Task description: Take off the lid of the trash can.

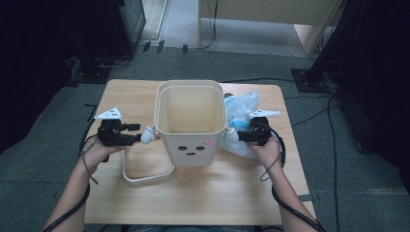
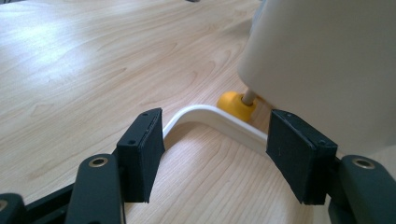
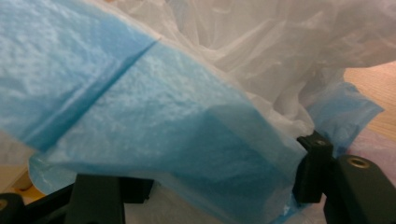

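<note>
Bin point(image 1: 190, 125) between bag point(image 1: 241, 107) and handle point(image 1: 145, 178)

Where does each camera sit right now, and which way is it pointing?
High view: above the person's side, looking forward and down on the table; bin, both forearms, left gripper and right gripper.
Left gripper view: rides the left gripper, looking low across the table past its open jaws at the white ring and the bin's yellow foot.
Right gripper view: rides the right gripper, jaws under the blue-and-white plastic bag.
Shared: bin and ring in the high and left gripper views; bag in the high and right gripper views.
</note>
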The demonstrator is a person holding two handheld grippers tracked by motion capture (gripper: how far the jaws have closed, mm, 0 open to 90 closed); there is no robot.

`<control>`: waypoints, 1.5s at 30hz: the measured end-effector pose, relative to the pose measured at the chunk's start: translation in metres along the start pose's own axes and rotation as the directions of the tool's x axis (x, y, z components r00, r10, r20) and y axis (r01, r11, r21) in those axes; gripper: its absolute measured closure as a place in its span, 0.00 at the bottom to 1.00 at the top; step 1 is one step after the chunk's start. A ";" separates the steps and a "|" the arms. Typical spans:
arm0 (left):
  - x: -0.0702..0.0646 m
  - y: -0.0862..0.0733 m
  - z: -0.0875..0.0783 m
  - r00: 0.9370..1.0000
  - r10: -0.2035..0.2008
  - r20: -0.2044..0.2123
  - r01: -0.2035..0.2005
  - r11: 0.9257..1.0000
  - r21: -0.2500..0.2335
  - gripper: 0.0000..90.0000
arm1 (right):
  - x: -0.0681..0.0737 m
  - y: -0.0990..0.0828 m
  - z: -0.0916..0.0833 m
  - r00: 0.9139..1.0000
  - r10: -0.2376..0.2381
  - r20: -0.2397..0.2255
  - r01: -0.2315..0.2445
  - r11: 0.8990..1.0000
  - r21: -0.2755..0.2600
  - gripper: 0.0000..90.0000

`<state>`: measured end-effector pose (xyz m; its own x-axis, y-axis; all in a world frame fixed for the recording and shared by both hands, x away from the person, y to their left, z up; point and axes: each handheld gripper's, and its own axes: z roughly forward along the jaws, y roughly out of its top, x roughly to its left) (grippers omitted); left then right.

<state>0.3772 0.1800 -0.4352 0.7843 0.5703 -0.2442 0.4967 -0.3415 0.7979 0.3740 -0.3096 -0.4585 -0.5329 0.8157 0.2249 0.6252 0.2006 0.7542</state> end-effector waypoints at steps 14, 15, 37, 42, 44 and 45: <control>0.010 -0.021 0.005 0.999 0.014 -0.034 -0.013 1.000 0.017 0.39 | -0.008 -0.009 0.011 1.000 0.012 -0.015 -0.011 1.000 0.029 0.40; 0.010 -0.022 0.005 0.999 0.017 -0.035 -0.016 1.000 0.021 0.39 | -0.007 -0.009 0.012 1.000 0.010 -0.016 -0.010 0.999 0.033 0.40; 0.021 -0.034 0.001 0.997 0.023 -0.069 -0.022 1.000 0.015 0.39 | -0.015 -0.013 0.017 0.999 0.027 0.029 -0.029 0.998 0.048 0.39; 0.026 -0.039 0.001 0.997 0.014 -0.081 -0.011 0.999 0.032 0.39 | -0.016 -0.014 0.017 0.999 0.037 0.023 -0.038 0.998 0.047 0.38; 0.028 -0.041 0.001 0.996 0.005 -0.084 -0.003 1.000 0.029 0.39 | -0.016 -0.014 0.018 0.999 0.037 0.021 -0.038 0.998 0.048 0.37; 0.029 -0.042 0.000 0.996 0.006 -0.087 -0.003 1.000 0.031 0.39 | -0.016 -0.014 0.018 0.999 0.037 0.020 -0.038 0.998 0.049 0.37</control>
<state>0.3791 0.2104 -0.4755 0.7518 0.6312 -0.1907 0.5057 -0.3663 0.7811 0.3836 -0.3155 -0.4836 -0.4974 0.8336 0.2403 0.6721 0.1952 0.7142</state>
